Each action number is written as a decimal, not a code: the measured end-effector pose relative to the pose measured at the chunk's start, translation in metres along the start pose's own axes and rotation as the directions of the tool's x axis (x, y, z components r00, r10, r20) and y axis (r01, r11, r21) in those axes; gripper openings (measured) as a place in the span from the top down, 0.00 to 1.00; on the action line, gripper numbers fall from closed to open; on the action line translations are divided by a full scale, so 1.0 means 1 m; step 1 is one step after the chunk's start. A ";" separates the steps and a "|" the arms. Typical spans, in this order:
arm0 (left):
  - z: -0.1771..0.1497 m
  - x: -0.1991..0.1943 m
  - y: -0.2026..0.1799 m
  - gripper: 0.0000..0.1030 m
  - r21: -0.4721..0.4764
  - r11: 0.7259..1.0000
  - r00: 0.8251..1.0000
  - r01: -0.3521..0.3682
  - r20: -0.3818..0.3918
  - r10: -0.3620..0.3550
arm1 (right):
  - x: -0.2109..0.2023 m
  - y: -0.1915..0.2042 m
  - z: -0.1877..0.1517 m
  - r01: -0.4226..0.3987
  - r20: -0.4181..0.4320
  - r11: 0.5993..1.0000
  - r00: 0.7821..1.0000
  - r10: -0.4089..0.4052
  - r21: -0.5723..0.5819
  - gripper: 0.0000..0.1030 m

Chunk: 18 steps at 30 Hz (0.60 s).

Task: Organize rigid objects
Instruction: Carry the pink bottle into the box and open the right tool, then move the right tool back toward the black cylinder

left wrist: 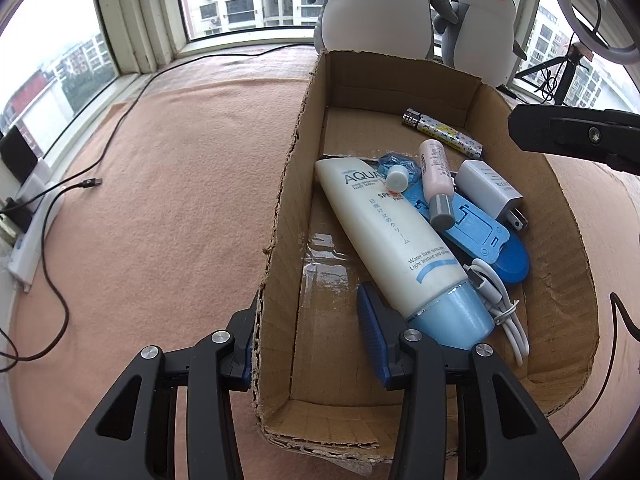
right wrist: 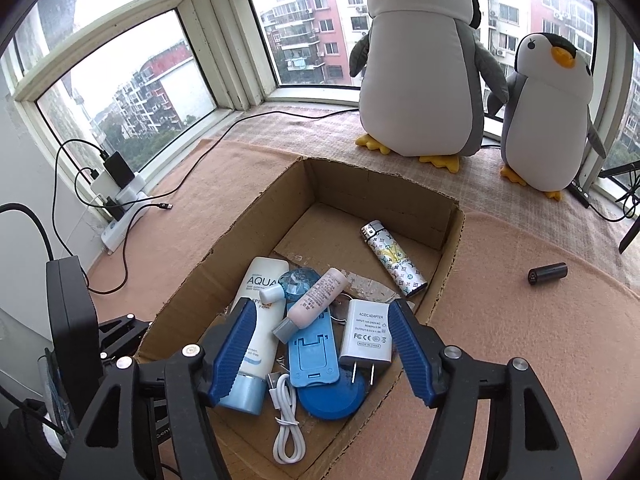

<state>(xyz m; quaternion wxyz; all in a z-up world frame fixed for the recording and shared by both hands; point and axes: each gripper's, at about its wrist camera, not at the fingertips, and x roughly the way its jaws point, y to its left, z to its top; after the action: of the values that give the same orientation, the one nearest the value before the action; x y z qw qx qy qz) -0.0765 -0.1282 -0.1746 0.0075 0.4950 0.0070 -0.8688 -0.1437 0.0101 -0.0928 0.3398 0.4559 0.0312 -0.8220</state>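
1. The left gripper, jaws apart, is straddling the torn wall of the brown corrugated cardboard box.
2. The right gripper is hovering with jaws apart over the smooth white plastic sunscreen tube lying inside.
3. A small black cylinder is lying outside on the fuzzy peach blanket.

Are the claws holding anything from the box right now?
No. The left claw is open, straddling the cardboard box wall without squeezing it. The right claw is open above the box, empty.

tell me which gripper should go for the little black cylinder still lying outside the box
Right. The black cylinder lies on the blanket past the cardboard box's right wall, on the right gripper's side, and that gripper is open and empty. The left gripper straddles the box's opposite wall, and its view doesn't show the cylinder.
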 end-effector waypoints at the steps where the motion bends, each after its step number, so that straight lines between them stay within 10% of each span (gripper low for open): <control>1: 0.000 0.000 0.000 0.58 0.000 1.000 1.000 0.000 0.000 0.000 | -0.001 -0.002 0.000 0.003 0.004 1.000 1.000 -0.003 0.006 0.33; 18: 0.000 0.000 0.000 0.58 0.002 1.000 1.000 -0.003 0.000 0.003 | -0.025 -0.061 -0.012 0.052 0.046 0.988 0.997 -0.059 0.143 0.31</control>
<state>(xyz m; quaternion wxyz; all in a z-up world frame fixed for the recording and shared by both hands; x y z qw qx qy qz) -0.0763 -0.1281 -0.1744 0.0082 0.4948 0.0053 -0.8689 -0.1622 0.0749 -0.0962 0.2842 0.4574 -0.0232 -0.8423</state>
